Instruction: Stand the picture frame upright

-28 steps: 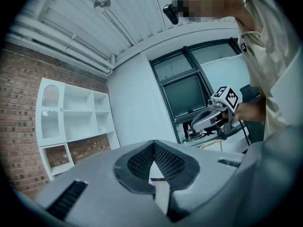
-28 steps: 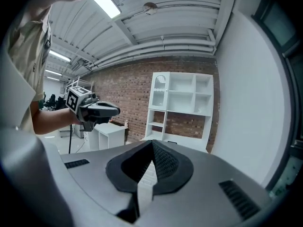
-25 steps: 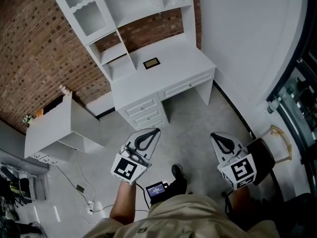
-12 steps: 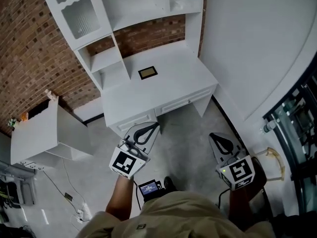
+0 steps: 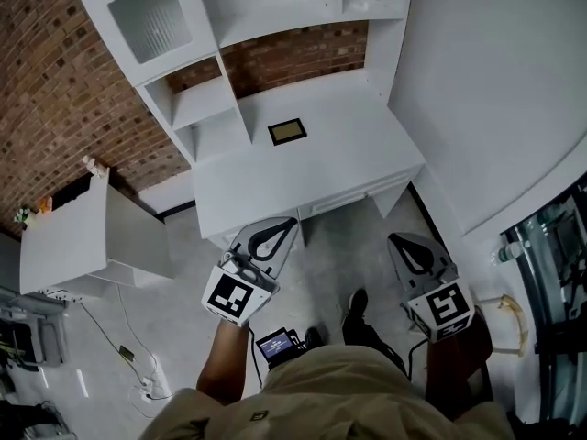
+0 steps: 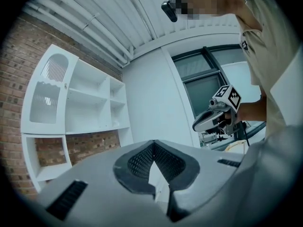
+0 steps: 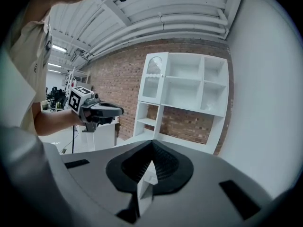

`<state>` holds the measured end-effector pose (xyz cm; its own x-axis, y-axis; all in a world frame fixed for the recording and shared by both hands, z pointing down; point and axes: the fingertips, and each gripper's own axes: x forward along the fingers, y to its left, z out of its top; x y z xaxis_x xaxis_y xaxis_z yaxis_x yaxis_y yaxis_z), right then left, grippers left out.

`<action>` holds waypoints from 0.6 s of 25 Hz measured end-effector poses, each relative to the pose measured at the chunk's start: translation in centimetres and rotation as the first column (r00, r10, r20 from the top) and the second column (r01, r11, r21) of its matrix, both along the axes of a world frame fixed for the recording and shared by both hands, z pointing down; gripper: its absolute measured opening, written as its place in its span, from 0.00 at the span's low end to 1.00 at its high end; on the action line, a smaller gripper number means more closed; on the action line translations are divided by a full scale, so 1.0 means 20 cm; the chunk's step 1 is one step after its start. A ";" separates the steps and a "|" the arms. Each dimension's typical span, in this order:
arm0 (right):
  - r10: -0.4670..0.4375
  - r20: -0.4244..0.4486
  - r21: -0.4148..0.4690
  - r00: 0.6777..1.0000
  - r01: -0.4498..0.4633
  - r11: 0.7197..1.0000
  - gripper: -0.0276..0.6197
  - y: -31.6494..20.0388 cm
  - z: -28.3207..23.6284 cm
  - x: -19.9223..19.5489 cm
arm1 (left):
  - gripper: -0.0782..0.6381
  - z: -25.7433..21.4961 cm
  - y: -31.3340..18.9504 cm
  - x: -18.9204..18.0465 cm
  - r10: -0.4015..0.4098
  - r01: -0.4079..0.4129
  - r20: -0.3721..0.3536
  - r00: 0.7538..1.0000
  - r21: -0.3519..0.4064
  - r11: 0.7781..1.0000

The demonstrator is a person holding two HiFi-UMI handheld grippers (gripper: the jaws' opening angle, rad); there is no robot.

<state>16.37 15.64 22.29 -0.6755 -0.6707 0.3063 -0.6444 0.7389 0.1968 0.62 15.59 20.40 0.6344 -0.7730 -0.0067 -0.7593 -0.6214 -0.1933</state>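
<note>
Two hand-held grippers, one task item, assorted furniture. Nearest the camera: the person's tan shirt, a small screened device (image 5: 275, 346) hanging at the waist, and one dark shoe (image 5: 358, 302) on the grey concrete floor. Left gripper (image 5: 286, 226): jaws fully together, nothing between them, held out low and roughly level. Right gripper (image 5: 397, 243): jaws likewise pressed closed and empty, tipped slightly downward. Both point toward the desk, and the closed, empty jaws fit an approach in which there is nothing yet to grasp. White desk (image 5: 367, 168): its front edge lies just beyond the left gripper's tips. Picture frame (image 5: 287, 131): dark border, tan centre, lying flat and face up toward the back of the desktop, well apart from both grippers, so the task appears not yet begun. Lying flat, it will probably need an edge lifted before it can stand. White hutch (image 5: 266, 7): open shelves and a glazed door, rising from the desk's rear. Low white cabinet (image 5: 73, 236): off to the left. Red brick wall (image 5: 55, 90): behind everything, showing through the hutch's open bay.
</note>
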 end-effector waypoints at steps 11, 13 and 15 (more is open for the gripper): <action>-0.135 0.056 -0.035 0.989 0.137 0.990 0.05 -0.78 0.12 -0.01 | 0.12 0.08 -0.65 0.03 -0.136 0.138 0.045 0.990 -0.041 0.990; -0.163 0.059 -0.043 0.985 0.165 0.985 0.05 -0.94 0.12 0.02 | 0.12 0.07 -0.80 0.06 -0.161 0.163 0.046 0.986 -0.046 0.986; -0.188 0.059 -0.052 0.980 0.191 0.980 0.05 -1.09 0.13 0.04 | 0.12 0.06 -0.94 0.10 -0.184 0.187 0.049 0.982 -0.051 0.981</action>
